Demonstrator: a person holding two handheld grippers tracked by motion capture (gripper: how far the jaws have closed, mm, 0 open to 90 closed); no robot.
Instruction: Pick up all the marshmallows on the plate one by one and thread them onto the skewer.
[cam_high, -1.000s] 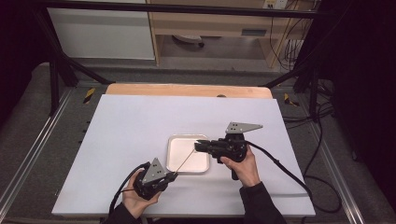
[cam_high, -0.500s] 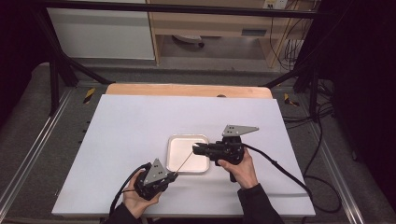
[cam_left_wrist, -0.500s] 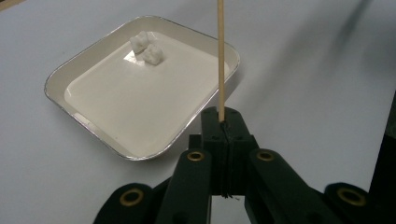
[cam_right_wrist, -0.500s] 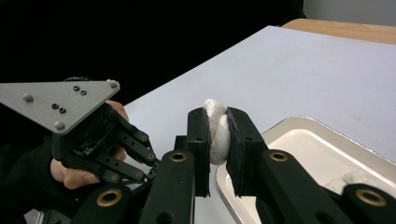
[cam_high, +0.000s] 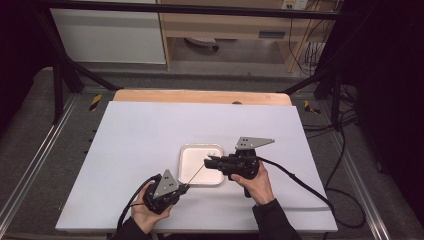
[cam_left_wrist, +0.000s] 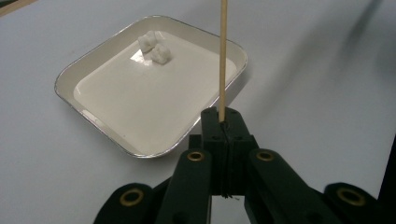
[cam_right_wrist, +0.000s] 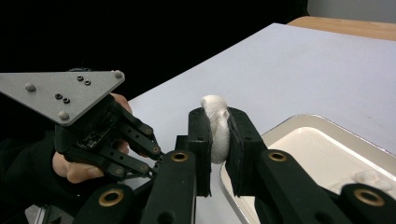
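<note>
A thin wooden skewer (cam_high: 196, 172) (cam_left_wrist: 222, 56) slants up over a shallow white tray (cam_high: 200, 146) (cam_left_wrist: 93, 116), and my left gripper (cam_high: 184, 189) (cam_left_wrist: 223, 122) is shut on its lower end. Two small white soft lumps (cam_left_wrist: 155, 49) lie in the tray's far corner. My right gripper (cam_high: 207, 160) (cam_right_wrist: 218, 116) points left over the tray, shut on another white lump (cam_right_wrist: 215, 105) that bulges above its pads. That lump sits close to the skewer's upper tip. The right gripper view also takes in the left gripper (cam_right_wrist: 100, 140) with its grey plate, in a hand.
The tray rests near the middle of a white tabletop (cam_high: 150, 135), with a wooden strip (cam_high: 200, 96) along its far edge. A black cable (cam_high: 300, 185) trails right from my right gripper. Metal rails and dark floor surround the table.
My right gripper has edged slightly left and toward the person with the white lump, nearer the skewer tip. The left gripper and skewer have stayed put.
</note>
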